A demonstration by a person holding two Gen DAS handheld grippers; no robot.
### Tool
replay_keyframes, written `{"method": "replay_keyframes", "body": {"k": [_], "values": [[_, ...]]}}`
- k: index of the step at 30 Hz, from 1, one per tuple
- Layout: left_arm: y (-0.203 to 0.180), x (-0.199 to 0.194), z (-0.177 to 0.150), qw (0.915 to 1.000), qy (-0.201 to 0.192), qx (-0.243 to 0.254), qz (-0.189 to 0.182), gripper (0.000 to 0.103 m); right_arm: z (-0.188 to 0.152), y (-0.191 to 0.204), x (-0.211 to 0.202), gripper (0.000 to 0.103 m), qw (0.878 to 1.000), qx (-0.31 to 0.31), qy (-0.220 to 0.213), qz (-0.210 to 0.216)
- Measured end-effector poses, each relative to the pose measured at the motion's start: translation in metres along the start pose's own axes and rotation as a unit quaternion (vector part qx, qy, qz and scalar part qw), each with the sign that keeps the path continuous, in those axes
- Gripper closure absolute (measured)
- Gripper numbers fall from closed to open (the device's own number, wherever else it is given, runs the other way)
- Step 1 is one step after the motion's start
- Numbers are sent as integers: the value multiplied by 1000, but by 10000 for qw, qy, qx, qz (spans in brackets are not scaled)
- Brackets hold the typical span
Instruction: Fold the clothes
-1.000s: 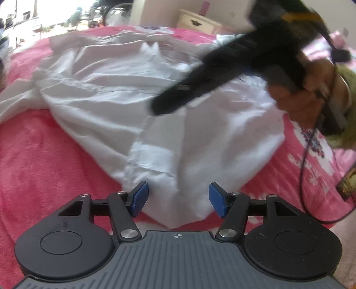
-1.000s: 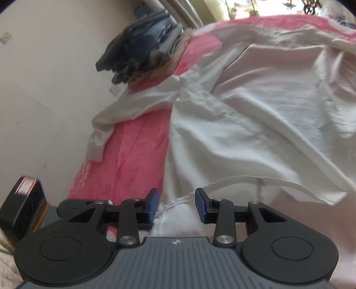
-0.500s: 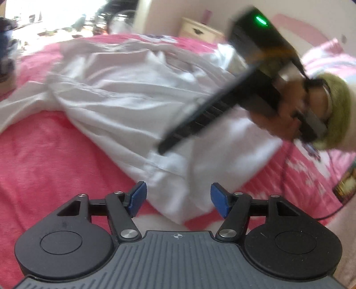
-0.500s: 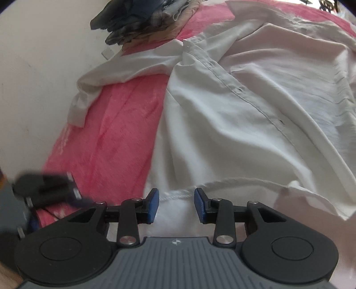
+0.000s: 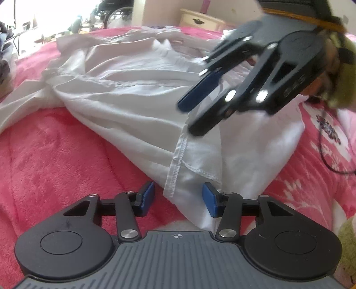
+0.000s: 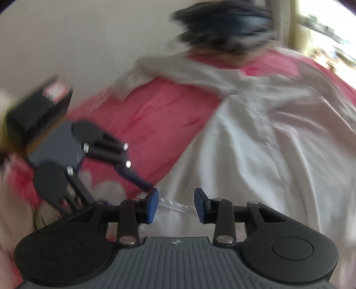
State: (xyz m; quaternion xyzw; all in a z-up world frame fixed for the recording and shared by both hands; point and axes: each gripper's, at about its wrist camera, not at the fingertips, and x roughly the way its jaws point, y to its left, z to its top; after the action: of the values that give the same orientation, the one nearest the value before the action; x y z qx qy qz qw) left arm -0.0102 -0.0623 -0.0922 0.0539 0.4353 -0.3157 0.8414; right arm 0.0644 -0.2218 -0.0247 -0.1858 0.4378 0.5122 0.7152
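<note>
My left gripper [image 5: 178, 199] points down at the near hem corner of the white shirt [image 5: 124, 97], which lies crumpled across the pink bed cover [image 5: 49, 160]. Its jaws are closing with the stitched hem between them, but the blue pads do not touch the cloth. My right gripper [image 5: 193, 115] hangs above the shirt farther off to the right, its jaws a little apart. At the far edge I see a cream drawer unit [image 5: 200, 21].
</note>
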Motion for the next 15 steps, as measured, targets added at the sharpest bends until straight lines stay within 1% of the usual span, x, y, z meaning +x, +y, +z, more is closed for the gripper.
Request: {"method": "replay_keyframes", "body": {"k": [3, 6, 9, 10, 12, 13, 15], "values": [[-4, -1, -2, 10000, -50, 60, -29, 64, 7, -1, 21, 65, 9978, -509, 398, 177], [-10, -4, -6, 9998, -83, 196, 11, 67, 9, -2, 31, 65, 9951, -702, 611, 343], [-14, -9, -7, 9996, -115, 271, -33, 70, 11, -1, 38, 65, 9917, -862, 799, 523], [-15, -11, -8, 9996, -125, 266, -57, 70, 10, 2, 37, 72, 9902, -935, 848, 600], [-17, -15, -8, 9995, -148, 252, -117, 70, 8, 10, 33, 79, 9867, -1108, 930, 743], [-18, -17, -9, 9995, -151, 241, -161, 70, 6, 15, 31, 85, 9852, -1177, 960, 797], [-20, -21, -10, 9993, -139, 209, -279, 70, 2, 24, 27, 89, 9822, -1291, 1029, 891]]}}
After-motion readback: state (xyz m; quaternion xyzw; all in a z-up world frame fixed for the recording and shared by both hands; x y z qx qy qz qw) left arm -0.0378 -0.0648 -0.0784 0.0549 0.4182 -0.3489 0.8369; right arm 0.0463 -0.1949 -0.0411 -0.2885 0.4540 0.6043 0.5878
